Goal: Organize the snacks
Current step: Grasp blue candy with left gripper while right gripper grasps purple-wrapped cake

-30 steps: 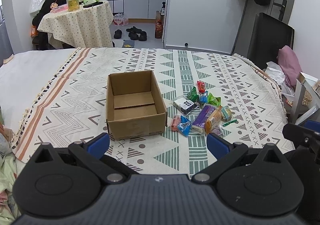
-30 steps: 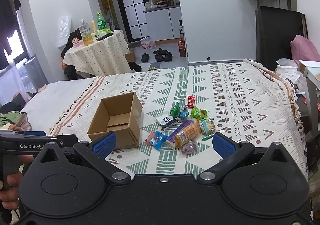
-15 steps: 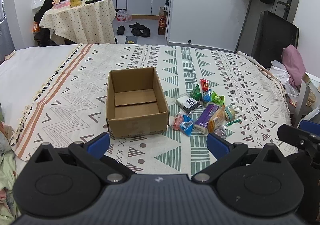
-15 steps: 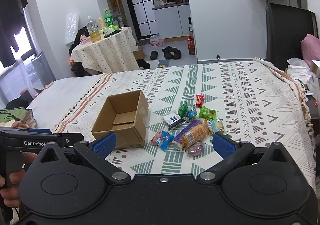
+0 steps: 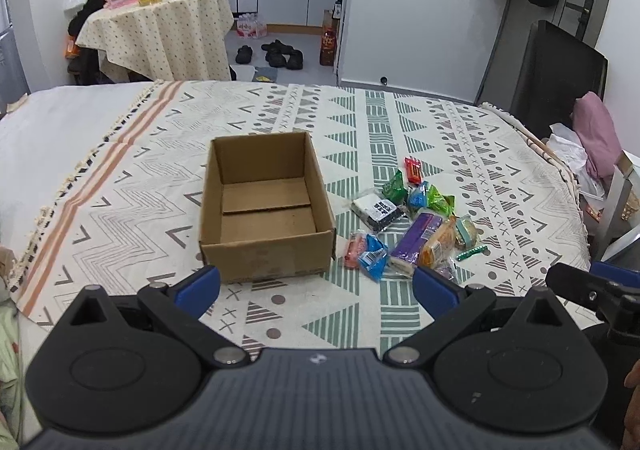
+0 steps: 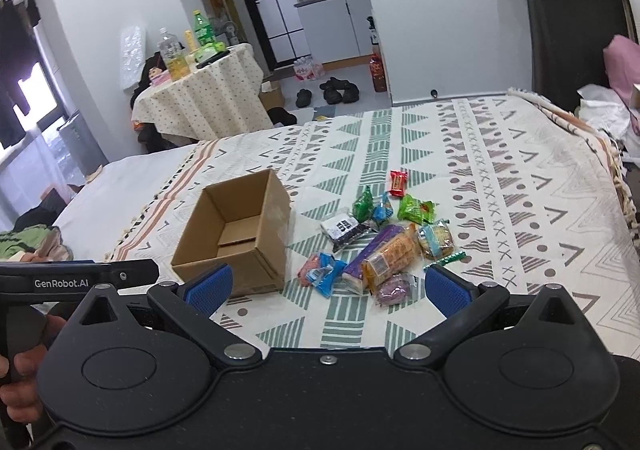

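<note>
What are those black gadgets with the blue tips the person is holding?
Handheld grippers. The left gripper and right gripper are matte black plastic with round pivot discs, silver bolts and blue ribbed finger pads. White "GenRobot.AI" lettering marks the left one's side.

R gripper [image 6: 326,286] jaws wide apart, nothing btwn. Cardboard box [image 6: 236,232] ahead-left w/ snack pile [image 6: 380,234] just right of it, ahead-center.
</note>
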A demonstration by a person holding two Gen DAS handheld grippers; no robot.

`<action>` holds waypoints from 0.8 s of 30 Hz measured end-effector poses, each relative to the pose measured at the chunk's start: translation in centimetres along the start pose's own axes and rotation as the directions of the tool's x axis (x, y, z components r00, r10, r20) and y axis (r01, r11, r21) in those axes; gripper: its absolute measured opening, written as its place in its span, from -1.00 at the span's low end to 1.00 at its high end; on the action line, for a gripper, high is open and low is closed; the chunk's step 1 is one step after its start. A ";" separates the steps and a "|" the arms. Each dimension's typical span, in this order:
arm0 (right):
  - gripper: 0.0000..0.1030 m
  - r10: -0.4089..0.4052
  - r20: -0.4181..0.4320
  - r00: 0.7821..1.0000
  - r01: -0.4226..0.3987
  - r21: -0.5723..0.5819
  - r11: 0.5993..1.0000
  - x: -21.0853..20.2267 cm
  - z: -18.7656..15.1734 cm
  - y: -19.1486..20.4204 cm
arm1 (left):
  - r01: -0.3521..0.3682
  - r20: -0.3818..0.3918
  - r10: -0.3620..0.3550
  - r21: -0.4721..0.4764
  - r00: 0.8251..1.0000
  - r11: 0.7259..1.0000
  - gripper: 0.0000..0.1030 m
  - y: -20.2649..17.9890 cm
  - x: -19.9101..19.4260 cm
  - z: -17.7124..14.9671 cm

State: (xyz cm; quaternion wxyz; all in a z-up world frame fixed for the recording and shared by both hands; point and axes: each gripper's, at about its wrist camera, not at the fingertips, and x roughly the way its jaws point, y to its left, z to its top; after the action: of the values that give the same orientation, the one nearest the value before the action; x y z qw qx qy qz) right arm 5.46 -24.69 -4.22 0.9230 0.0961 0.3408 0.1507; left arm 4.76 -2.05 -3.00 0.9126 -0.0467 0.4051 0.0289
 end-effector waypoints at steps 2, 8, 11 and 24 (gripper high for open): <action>0.99 -0.005 -0.005 1.000 0.005 0.009 1.000 0.6 0.0 -0.5 | 0.003 -0.008 -0.003 0.000 1.000 1.000 0.96 -0.3 0.8 0.1; 0.86 -0.009 -0.037 0.999 0.010 0.038 0.999 2.6 0.1 -2.2 | 0.016 -0.036 -0.017 -0.025 0.999 1.000 0.95 -1.3 3.8 0.4; 0.77 -0.004 -0.057 0.998 0.008 0.068 0.998 3.8 0.0 -3.3 | 0.023 -0.052 -0.025 -0.038 0.998 0.999 0.90 -1.8 5.4 0.6; 0.45 0.012 -0.182 0.983 0.021 0.178 0.984 10.4 -0.8 -7.0 | 0.022 -0.161 -0.031 -0.058 0.986 0.998 0.35 -4.3 13.0 1.1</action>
State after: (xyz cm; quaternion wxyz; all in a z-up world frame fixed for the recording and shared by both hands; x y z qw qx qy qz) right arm 13.93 -27.63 -12.97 0.8759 0.1637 0.4362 0.1255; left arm 14.71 -6.04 -11.62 0.8754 -0.0799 0.4761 0.0242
